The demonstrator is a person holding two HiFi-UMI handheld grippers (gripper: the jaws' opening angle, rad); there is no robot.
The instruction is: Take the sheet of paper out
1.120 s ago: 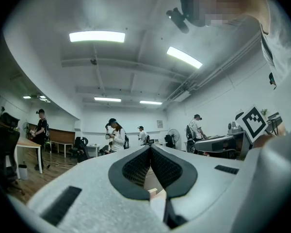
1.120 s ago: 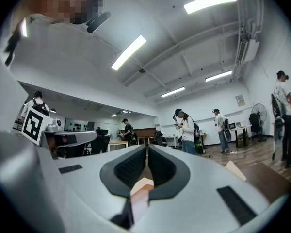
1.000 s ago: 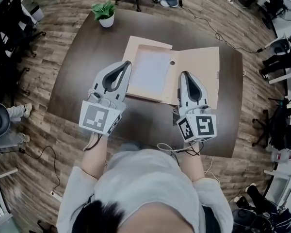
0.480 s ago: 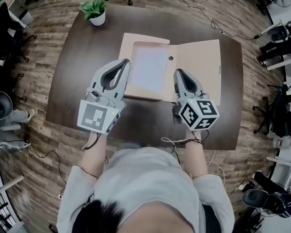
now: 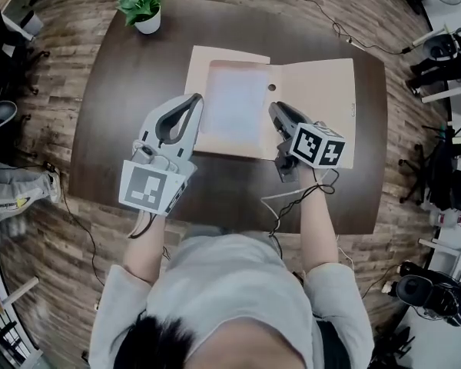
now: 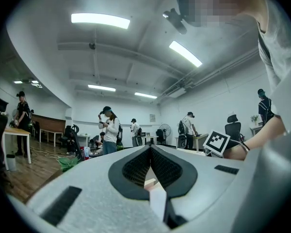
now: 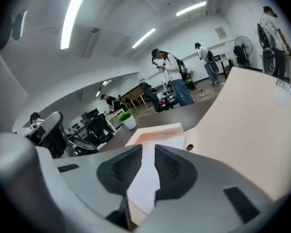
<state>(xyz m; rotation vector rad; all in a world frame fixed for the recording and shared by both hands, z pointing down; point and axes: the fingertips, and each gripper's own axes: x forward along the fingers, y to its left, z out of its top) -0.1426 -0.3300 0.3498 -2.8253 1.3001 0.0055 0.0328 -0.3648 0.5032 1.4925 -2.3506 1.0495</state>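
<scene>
I register a wood-plank floor (image 5: 69, 283) around a dark brown table (image 5: 138, 91) with rounded corners. A green plant (image 5: 142, 10) in a white pot stands near the table's far left corner. Black cables (image 5: 334, 25) trail across the floor beyond the far edge, and black office chairs (image 5: 438, 64) stand at the right. In the left gripper view I note a white ceiling (image 6: 136, 47) with long light strips (image 6: 100, 20), all lit. I also note white walls (image 6: 223, 101), a standing fan (image 6: 165, 128), a light desk (image 6: 12, 132) at the left and several people (image 6: 110, 127) standing in the background.
</scene>
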